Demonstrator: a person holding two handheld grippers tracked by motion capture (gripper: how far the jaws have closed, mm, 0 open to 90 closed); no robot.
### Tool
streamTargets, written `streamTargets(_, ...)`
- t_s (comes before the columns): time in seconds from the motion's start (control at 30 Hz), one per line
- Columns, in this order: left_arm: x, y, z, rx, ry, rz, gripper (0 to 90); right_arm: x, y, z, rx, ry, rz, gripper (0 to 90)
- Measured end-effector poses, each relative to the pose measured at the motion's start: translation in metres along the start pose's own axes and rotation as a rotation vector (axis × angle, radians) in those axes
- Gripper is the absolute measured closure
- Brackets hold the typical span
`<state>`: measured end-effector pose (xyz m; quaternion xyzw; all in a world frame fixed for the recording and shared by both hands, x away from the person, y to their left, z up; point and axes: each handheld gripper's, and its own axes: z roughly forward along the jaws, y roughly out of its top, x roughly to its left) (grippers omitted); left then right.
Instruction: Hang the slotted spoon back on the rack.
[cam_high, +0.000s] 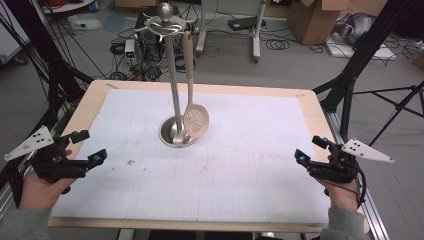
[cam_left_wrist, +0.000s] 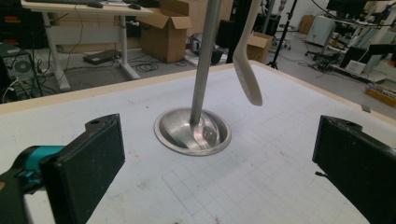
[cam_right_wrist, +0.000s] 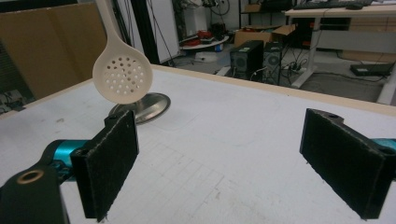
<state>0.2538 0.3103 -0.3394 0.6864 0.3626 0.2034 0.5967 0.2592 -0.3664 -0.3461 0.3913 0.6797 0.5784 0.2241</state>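
A steel utensil stand with a round base rises from the middle of the white mat. A cream slotted spoon hangs from its top hooks, its perforated head just above the base. My left gripper rests open at the mat's left edge, held in a hand, nothing between its jaws. My right gripper is open at the right edge, likewise empty. Both sit well away from the stand.
The white gridded mat lies on a wooden table. Beyond the table, the floor holds cables, computer cases, cardboard boxes and black tripod legs.
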Motion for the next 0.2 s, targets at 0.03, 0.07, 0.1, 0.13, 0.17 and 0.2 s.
streamTargets(0.03, -0.0001, -0.0006, 0.0003, 0.001, 0.001, -0.002, 2.6, -0.0003, 0.0002, 0.0007, 0.000, 0.002, -0.001, 10.6)
streamTargets(0.07, -0.0002, -0.0010, 0.0004, 0.005, 0.001, 0.001, 2.6, -0.0003, 0.0006, 0.0013, 0.001, 0.002, 0.000, 10.6)
streamTargets(0.1, -0.0007, -0.0013, 0.0009, 0.005, 0.001, 0.001, 2.6, 0.0000, 0.0009, 0.0024, -0.003, 0.006, 0.003, 10.6)
streamTargets(0.13, -0.0011, -0.0018, 0.0011, 0.008, 0.004, 0.003, 2.6, 0.0001, 0.0014, 0.0033, -0.002, 0.009, 0.003, 10.6)
streamTargets(0.17, -0.0012, -0.0020, 0.0013, 0.009, 0.004, 0.004, 2.7, 0.0002, 0.0018, 0.0048, -0.003, 0.013, 0.001, 10.6)
streamTargets(0.2, -0.0013, -0.0024, 0.0016, 0.011, 0.004, 0.004, 2.6, 0.0004, 0.0018, 0.0060, -0.005, 0.017, -0.002, 10.6)
